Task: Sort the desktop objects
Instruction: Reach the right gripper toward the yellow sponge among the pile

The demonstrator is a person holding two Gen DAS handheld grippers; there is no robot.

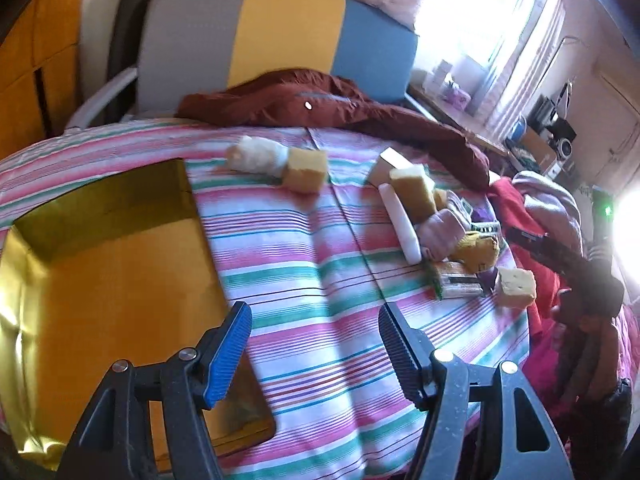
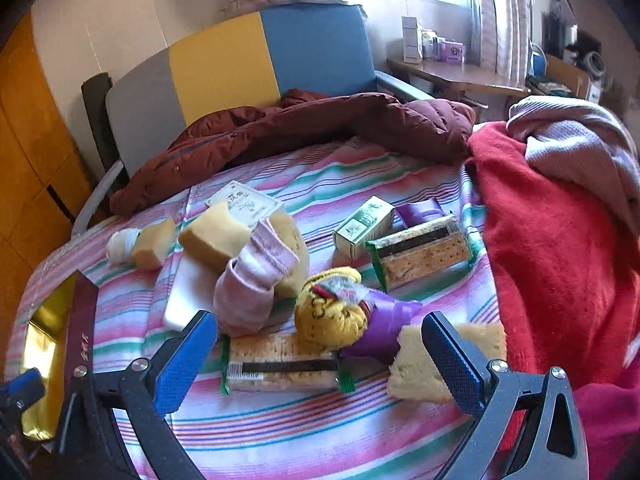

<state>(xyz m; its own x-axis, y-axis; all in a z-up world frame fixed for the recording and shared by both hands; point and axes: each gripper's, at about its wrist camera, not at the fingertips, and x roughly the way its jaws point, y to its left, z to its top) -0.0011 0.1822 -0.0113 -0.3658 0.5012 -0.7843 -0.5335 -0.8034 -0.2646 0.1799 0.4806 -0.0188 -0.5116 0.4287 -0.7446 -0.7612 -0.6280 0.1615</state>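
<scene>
Both tools empty: my left tool (image 1: 316,354) wide by the gold box (image 1: 116,264), ready to receive; my right tool (image 2: 320,354) widest over the cracker pack (image 2: 280,364), lined up for pickup

A striped bed (image 2: 328,428) is carrying a gold box (image 1: 116,264), sponges (image 1: 306,174), cracker packs (image 2: 422,250), socks (image 2: 256,280), a carton (image 2: 362,226) and a maroon jacket (image 2: 320,120).

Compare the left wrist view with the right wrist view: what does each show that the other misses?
Left wrist only: the gold-lined box's open interior, nothing in it that shows.
Right wrist only: a small green-and-white carton and a second cracker packet behind the pile.
Both: striped sheet, sponge blocks, pink socks, yellow sock ball, maroon jacket, and two open grippers.
</scene>
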